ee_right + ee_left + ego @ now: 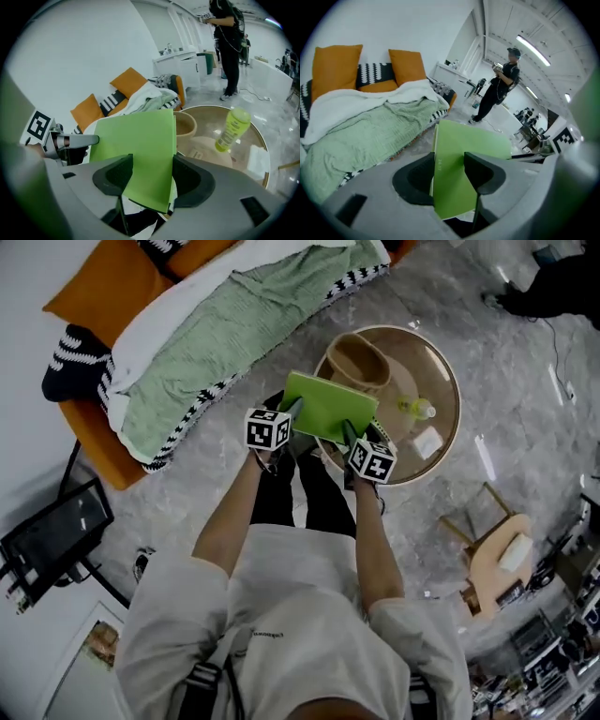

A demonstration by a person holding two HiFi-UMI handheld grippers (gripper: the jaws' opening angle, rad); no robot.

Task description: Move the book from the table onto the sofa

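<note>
The green book (328,405) hangs in the air over the near edge of the round glass table (441,442), held from both sides. My left gripper (294,411) is shut on its left edge and my right gripper (350,433) on its near right edge. In the left gripper view the book (461,154) stands on edge between the jaws of the left gripper (449,176). The right gripper (151,180) clamps the book (140,140) too. The sofa (94,296), under a green blanket (216,343), lies to the left of the table.
On the table stand a woven basket (361,362) and a yellow-green bottle (417,409), with a white card (427,442) beside them. A wooden stool (497,563) is at the right. A person (501,86) stands far off. Orange cushions (335,68) lean on the sofa back.
</note>
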